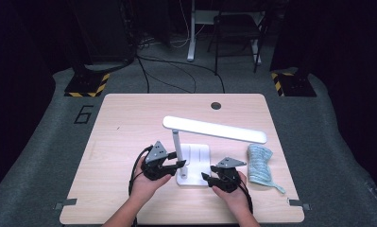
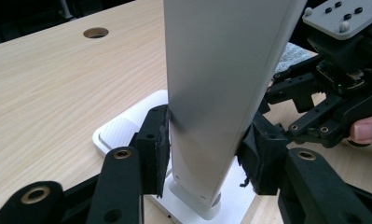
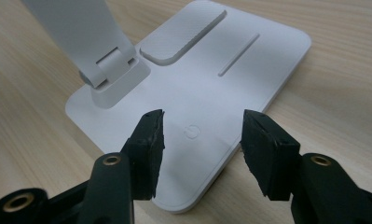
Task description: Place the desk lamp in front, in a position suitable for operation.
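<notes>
A white desk lamp stands mid-table, with a flat base point(image 1: 198, 153), an upright stem point(image 1: 176, 142) and a long head point(image 1: 214, 129). My left gripper point(image 1: 180, 164) is shut on the stem point(image 2: 216, 84) low down, one pad point(image 2: 158, 149) pressed to each side. My right gripper point(image 1: 206, 176) is open at the base's near right corner. In the right gripper view its jaws point(image 3: 202, 140) hover over the base point(image 3: 249, 60), either side of a round power mark point(image 3: 191, 131). The stem's hinge point(image 3: 106, 70) sits at the base's left.
A folded pale-blue cloth point(image 1: 260, 163) lies on the table right of the lamp. A cable hole point(image 1: 216, 105) is at the table's far edge. A chair and stands are on the floor beyond. Bare wood lies to the left.
</notes>
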